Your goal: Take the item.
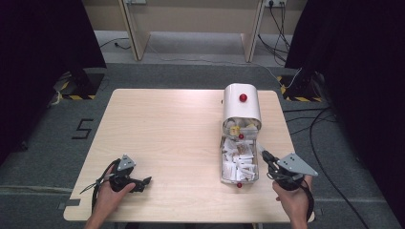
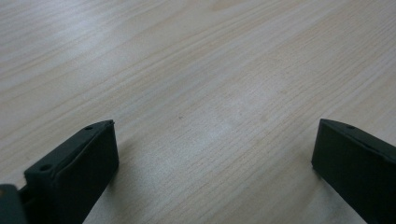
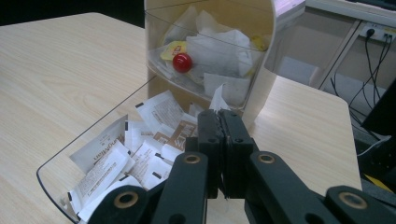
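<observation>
On the light wooden table (image 1: pixel 172 133) stands a white dispenser box (image 1: pixel 241 106) with a rounded top and a red knob (image 1: pixel 243 98) on it, at the right half of the table. In front of it, toward the person, its clear plastic drawer (image 1: pixel 239 162) is pulled out, full of white paper sachets (image 1: pixel 237 164), a few printed in brown; another small red knob (image 1: pixel 239 185) sits on the drawer's near end. In the right gripper view the clear front wall of the drawer (image 3: pixel 88 135) curves round the sachets (image 3: pixel 140 149), and behind it an upper clear compartment (image 3: pixel 210 51) with its own red knob (image 3: pixel 182 62) holds more crumpled packets, one of them yellow.

The right gripper (image 1: pixel 262 153), held in the person's right hand (image 1: pixel 292 195), lies just beside the drawer's right edge near its near end. Its jaws are pressed together, and in the right gripper view (image 3: pixel 219 122) a thin white sliver of a sachet shows at their tips; whether it is pinched between them I cannot tell.

The left gripper (image 1: pixel 145 181), in the left hand (image 1: pixel 111 191), lies low at the near left of the table, well apart from the box, pointing right. In the left gripper view (image 2: pixel 215 144) its jaws stand wide apart over bare wood, with nothing between them.
</observation>
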A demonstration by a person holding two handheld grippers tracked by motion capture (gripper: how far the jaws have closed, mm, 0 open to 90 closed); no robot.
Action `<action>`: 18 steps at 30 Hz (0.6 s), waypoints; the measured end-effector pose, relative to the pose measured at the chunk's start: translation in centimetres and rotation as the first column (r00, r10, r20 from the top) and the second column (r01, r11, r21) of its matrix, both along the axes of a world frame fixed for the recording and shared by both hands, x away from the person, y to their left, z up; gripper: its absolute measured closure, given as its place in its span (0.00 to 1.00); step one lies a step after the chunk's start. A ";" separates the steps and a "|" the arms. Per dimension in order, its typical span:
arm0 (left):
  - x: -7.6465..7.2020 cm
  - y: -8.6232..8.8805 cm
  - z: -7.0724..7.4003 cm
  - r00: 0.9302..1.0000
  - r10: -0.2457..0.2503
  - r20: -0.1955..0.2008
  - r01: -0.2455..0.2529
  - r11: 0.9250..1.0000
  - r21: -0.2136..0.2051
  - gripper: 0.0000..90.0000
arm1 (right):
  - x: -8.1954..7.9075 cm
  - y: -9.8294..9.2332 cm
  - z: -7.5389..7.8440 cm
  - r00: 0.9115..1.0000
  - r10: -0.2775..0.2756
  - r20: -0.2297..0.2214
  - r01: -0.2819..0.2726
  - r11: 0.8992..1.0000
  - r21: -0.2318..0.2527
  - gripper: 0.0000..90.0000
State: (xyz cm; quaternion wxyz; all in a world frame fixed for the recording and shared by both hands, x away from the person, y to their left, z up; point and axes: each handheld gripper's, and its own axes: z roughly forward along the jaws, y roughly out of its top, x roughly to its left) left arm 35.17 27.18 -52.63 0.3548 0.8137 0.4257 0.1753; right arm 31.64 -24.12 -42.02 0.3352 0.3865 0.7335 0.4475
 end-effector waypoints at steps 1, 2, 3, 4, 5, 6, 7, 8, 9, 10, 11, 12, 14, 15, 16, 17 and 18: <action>0.0 0.0 0.0 1.000 -0.001 0.000 0.001 1.000 0.002 0.00 | 0.1 -0.1 0.0 1.000 -0.002 0.002 0.002 1.000 -0.002 0.99; 0.0 0.0 0.0 1.000 -0.001 0.000 0.001 1.000 0.001 0.00 | 0.1 -0.1 0.0 1.000 -0.003 0.003 0.003 1.000 -0.003 0.99; 0.0 0.0 0.0 1.000 -0.001 0.000 0.001 1.000 0.002 0.00 | 0.1 -0.2 -0.1 1.000 -0.006 0.003 0.006 1.000 -0.002 0.99; 0.0 0.0 0.0 1.000 -0.001 0.000 0.001 1.000 0.001 0.00 | 0.2 -0.3 -0.1 1.000 -0.012 -0.003 0.012 1.000 -0.002 0.99; 0.0 0.0 0.0 1.000 -0.001 0.000 0.001 1.000 0.001 0.00 | 0.2 -0.3 -0.1 1.000 -0.012 -0.003 0.012 1.000 -0.002 0.99; 0.0 0.0 0.0 1.000 -0.001 0.000 0.001 1.000 0.002 0.00 | 0.4 -0.5 -0.2 1.000 -0.019 -0.007 0.019 1.000 0.000 0.99; 0.0 0.0 0.0 1.000 -0.001 0.000 0.001 1.000 0.001 0.00 | 0.4 -0.6 -0.3 1.000 -0.021 -0.006 0.021 1.000 0.001 0.99; 0.0 0.0 0.0 1.000 -0.001 0.000 0.001 1.000 0.001 0.00 | 0.4 -0.6 -0.3 1.000 -0.021 -0.006 0.021 1.000 0.001 0.99; 0.0 0.0 0.0 1.000 -0.001 0.000 0.001 1.000 0.002 0.00 | 0.5 -0.8 -0.4 1.000 -0.026 -0.003 0.026 1.000 -0.002 0.99; 0.0 0.0 0.0 1.000 -0.001 0.000 0.001 1.000 0.002 0.00 | 0.6 -0.9 -0.4 1.000 -0.031 -0.006 0.031 1.000 0.001 0.99; 0.0 0.0 0.0 1.000 -0.001 0.000 0.001 1.000 0.002 0.00 | 0.7 -1.1 -0.5 0.999 -0.033 -0.008 0.033 0.999 0.000 0.99; 0.0 0.0 0.0 1.000 -0.001 0.000 0.001 1.000 0.002 0.00 | 0.7 -1.2 -0.5 0.999 -0.040 -0.007 0.040 0.999 0.003 0.99; 0.0 0.0 0.0 1.000 0.000 0.000 0.000 1.000 0.000 0.00 | 0.8 -1.5 -0.7 0.999 -0.045 -0.009 0.045 0.999 0.003 0.99; 0.0 0.0 0.0 1.000 0.000 0.000 0.000 1.000 0.000 0.00 | 0.9 -1.5 -0.7 0.999 -0.048 -0.010 0.048 0.999 0.004 0.99; 0.0 0.0 0.0 1.000 0.000 0.000 0.000 1.000 0.000 0.00 | 1.0 -1.7 -0.8 0.998 -0.054 -0.012 0.054 0.999 0.004 0.99; 0.0 0.0 0.0 1.000 -0.001 0.000 0.001 1.000 0.002 0.00 | 1.0 -1.7 -0.8 0.998 -0.054 -0.012 0.054 0.999 0.004 0.99; 0.0 0.0 0.0 1.000 0.000 0.000 0.000 1.000 0.000 0.00 | 1.0 -1.7 -0.8 0.998 -0.058 -0.015 0.058 0.998 0.007 0.99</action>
